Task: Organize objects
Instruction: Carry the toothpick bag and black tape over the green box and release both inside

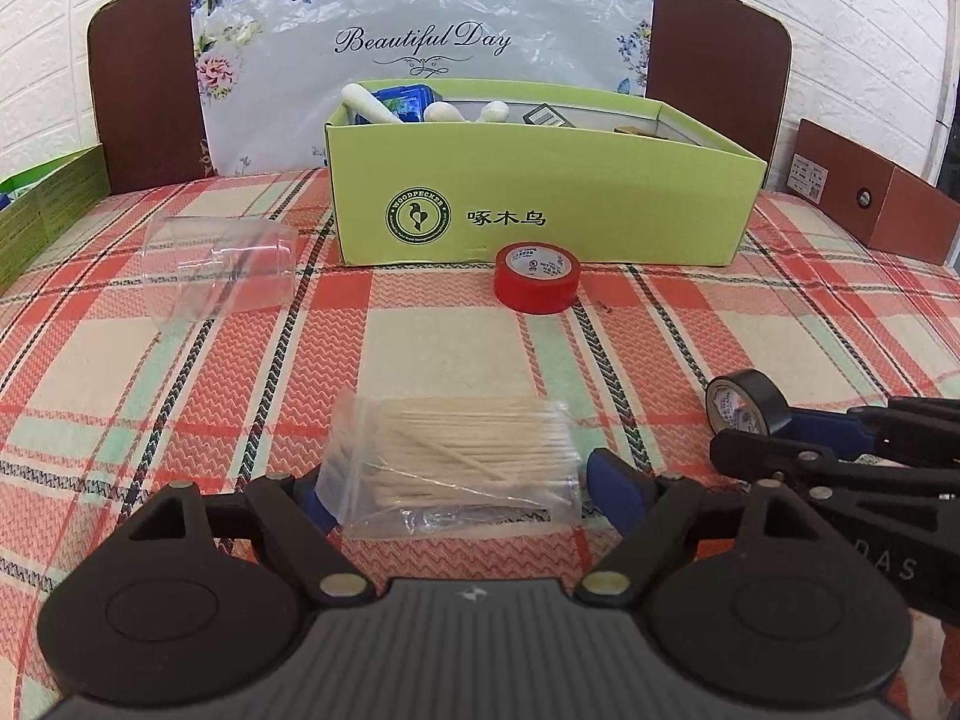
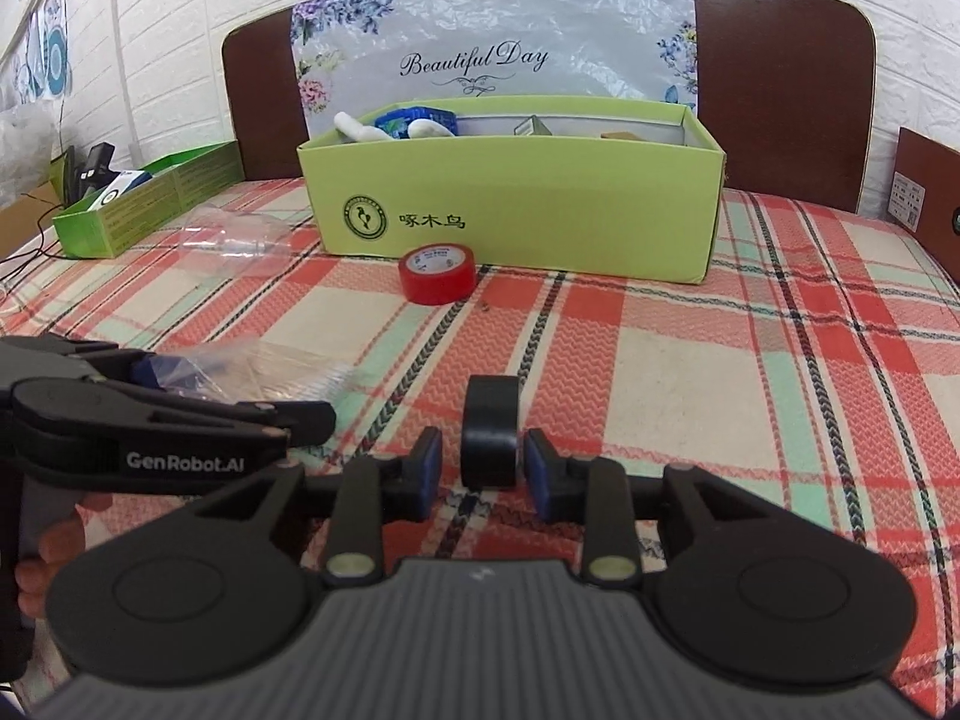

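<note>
A clear bag of thin wooden sticks (image 1: 462, 456) lies on the plaid cloth between the fingers of my left gripper (image 1: 462, 495). Its jaws stand wide and the right pad is clear of the bag, so it is open. A black tape roll (image 2: 491, 438) stands on edge between the pads of my right gripper (image 2: 485, 471). Thin gaps show on both sides of the roll, so this gripper is open too. A red tape roll (image 1: 537, 279) lies flat in front of the light green box (image 1: 540, 198), which holds several items.
A clear plastic jar (image 1: 222, 270) lies on its side at the left. A darker green box lid (image 2: 150, 204) sits at the far left edge, a brown box (image 1: 870, 198) at the far right. A hand (image 2: 54, 546) holds the left gripper (image 2: 240, 396).
</note>
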`<state>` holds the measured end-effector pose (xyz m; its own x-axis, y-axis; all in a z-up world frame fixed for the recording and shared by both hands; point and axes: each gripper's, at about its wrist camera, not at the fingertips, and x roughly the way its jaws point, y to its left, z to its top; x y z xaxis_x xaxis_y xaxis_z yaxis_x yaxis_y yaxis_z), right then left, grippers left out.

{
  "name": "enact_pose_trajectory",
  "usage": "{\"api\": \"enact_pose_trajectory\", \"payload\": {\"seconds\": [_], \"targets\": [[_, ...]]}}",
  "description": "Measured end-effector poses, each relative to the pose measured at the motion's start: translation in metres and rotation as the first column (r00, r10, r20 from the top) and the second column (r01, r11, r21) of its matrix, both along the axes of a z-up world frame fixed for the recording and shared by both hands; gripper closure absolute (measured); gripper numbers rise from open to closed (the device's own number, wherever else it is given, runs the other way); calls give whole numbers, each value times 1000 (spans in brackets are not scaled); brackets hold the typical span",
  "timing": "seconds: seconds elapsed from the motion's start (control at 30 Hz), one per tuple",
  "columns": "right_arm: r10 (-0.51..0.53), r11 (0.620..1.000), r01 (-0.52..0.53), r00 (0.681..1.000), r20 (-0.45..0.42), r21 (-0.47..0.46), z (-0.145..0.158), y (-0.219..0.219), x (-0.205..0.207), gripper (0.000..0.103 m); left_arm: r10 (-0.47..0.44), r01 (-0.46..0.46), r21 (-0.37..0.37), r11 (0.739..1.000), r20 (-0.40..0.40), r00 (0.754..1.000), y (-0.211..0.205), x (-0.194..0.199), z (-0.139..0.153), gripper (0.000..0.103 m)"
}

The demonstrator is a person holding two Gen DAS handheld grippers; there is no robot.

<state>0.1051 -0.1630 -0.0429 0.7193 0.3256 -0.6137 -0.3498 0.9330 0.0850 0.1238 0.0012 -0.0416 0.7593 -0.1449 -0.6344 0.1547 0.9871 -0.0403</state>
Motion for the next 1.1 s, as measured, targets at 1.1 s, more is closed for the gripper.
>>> {"api": "enact_pose_trajectory", "payload": {"seconds": [1.1], "targets": [[-80, 997, 71, 956, 284, 41, 83, -7, 56, 85, 4, 32, -170, 985, 212, 977, -15, 85, 118, 30]]}}
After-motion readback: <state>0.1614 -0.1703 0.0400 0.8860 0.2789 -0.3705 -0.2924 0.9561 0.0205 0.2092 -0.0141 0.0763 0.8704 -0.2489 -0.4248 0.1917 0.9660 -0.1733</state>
